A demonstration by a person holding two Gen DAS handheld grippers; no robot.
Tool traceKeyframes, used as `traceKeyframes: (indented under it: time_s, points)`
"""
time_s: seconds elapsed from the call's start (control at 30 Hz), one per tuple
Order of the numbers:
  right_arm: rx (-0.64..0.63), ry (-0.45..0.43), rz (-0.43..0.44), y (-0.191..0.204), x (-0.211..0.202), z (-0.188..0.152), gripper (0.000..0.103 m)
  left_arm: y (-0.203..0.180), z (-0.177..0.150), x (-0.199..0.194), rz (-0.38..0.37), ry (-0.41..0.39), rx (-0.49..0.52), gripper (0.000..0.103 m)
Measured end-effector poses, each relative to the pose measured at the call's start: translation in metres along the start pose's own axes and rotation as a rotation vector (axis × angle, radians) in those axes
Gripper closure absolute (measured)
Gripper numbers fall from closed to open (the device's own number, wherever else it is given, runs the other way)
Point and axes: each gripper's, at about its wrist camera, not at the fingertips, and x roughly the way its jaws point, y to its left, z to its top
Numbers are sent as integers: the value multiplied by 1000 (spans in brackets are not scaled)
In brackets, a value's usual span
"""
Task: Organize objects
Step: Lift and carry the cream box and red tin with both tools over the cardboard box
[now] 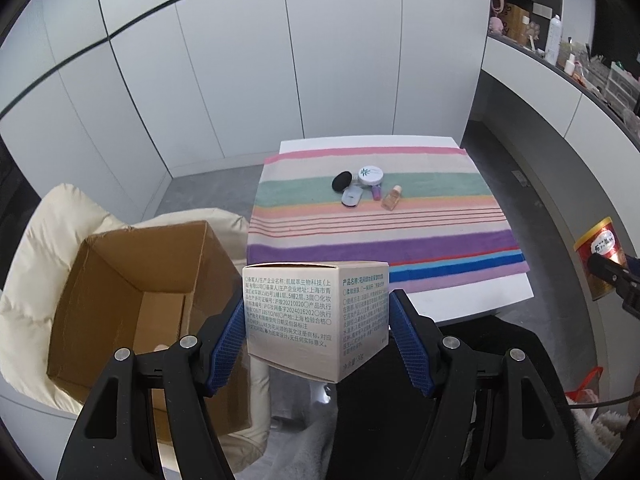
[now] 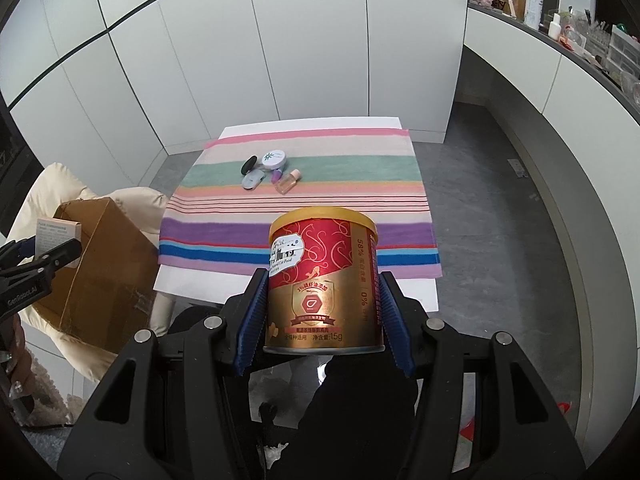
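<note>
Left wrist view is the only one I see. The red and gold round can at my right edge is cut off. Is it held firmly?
Observer: Yes. The right gripper has both blue pads on the red and gold round can, upright.
Operator: What is written on it?
Observer: A white label reading cat food.
Operator: Can you see my pale printed carton?
Observer: Yes, the pale printed carton shows in the left gripper, in front of the brown cardboard box.

White table, striped towel spread on it, small toiletries on towel
</note>
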Motion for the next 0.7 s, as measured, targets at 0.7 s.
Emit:
traceKeyframes:
  time_s: [0.7]
  points:
    - [-173, 28, 104, 81, 10, -2, 47, 32, -9, 1, 32, 25, -70, 33]
